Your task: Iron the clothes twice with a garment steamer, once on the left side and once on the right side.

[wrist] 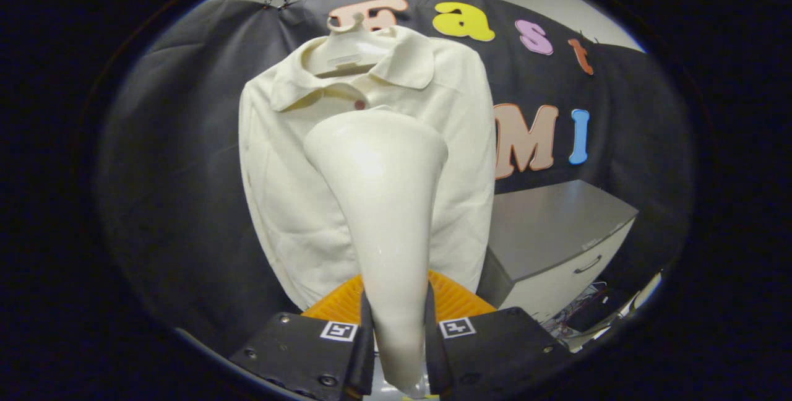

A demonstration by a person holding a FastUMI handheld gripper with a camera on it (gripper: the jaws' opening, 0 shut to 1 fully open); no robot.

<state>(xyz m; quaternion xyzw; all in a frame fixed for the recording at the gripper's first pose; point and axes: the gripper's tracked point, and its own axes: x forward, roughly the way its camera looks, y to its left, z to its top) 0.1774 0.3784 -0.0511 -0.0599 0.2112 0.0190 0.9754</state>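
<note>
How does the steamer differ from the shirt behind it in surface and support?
The steamer is glossy, hard and rigid; the shirt is matte, soft and creased. The steamer is clamped between the gripper fingers; the shirt hangs from a hanger beyond them. Both are cream-white.

A staged recording booth, lab-like rather than a home; dark cloth (173, 141) is clipped up as a backdrop at the frame's upper left; a grey-topped cabinet (557, 234) with a drawer handle stands lower right; loose cables (575, 320) lie tangled beside it.
</note>
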